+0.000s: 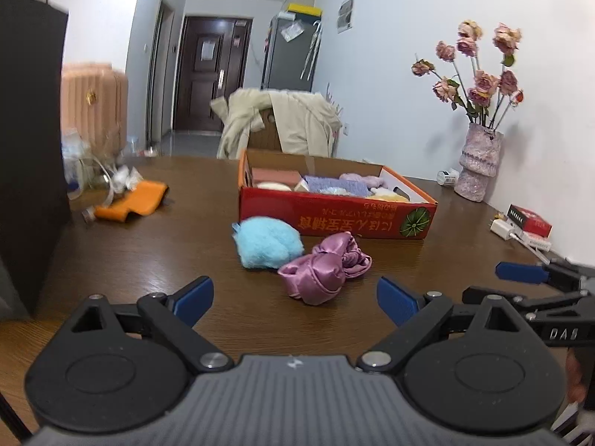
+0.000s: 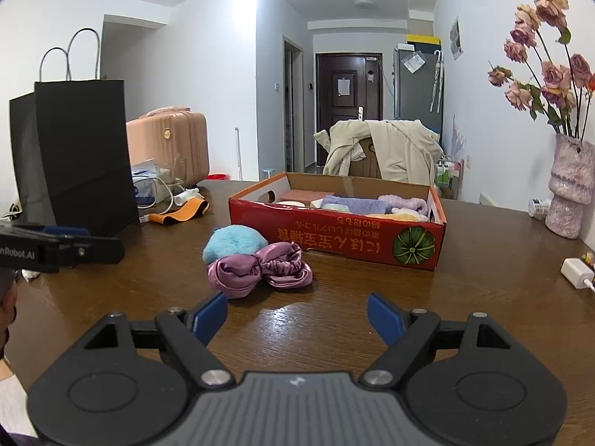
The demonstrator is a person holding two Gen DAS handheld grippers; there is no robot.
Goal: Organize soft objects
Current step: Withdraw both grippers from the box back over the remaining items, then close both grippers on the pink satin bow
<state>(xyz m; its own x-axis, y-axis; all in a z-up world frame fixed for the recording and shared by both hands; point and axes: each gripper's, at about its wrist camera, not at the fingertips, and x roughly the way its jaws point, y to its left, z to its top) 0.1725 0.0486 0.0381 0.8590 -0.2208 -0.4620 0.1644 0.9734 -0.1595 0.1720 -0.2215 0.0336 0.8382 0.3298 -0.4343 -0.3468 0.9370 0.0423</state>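
With several soft things already in the box (image 2: 336,228), we still have the puff (image 1: 267,241) and scrunchie (image 1: 322,270) on the tabletop (image 2: 465,297), apparently touching, both jaws apart and empty.

The left gripper (image 1: 293,299) hovers low above the wooden table (image 1: 148,260), level, its blue-padded fingers (image 1: 195,297) spread wide and holding nothing. The right gripper (image 2: 297,314) hovers over the same table just beside it, also level, with its blue fingers (image 2: 385,317) wide apart and empty. Each gripper shows at the edge of the other's view, both aimed the same way across the table.
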